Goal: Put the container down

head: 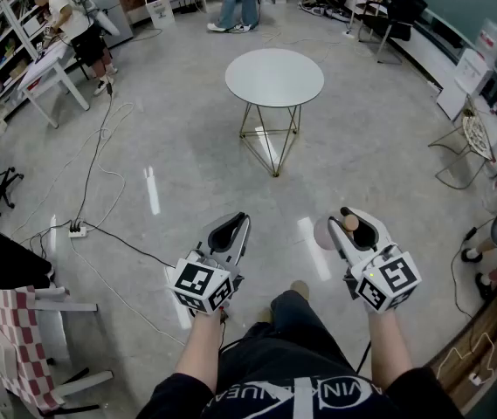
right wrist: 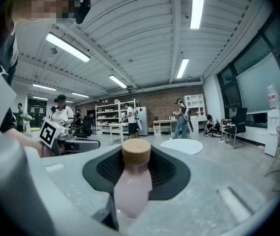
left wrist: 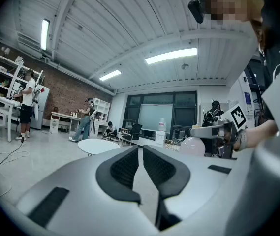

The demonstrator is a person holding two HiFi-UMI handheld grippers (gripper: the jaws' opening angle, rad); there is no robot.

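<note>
Bright, even light falls from ceiling strip lights [left wrist: 171,56] near 12 o'clock in both gripper views, leaving pale glare streaks on the polished floor [head: 152,190]. Gripper views bend strongly toward black corners; their foreground at 6 o'clock is soft.

The container [right wrist: 132,183] is pale pink with a tan wooden cap [right wrist: 136,151], against the black ribbed pads [right wrist: 165,173] of the grey right gripper [head: 354,226]. The left gripper [head: 231,231] is the same grey and black; both cubes [head: 203,286] bear black-and-white squares. The round table [head: 274,77] is white, a nearby cloth [head: 3,339] red-and-white checked.
</note>
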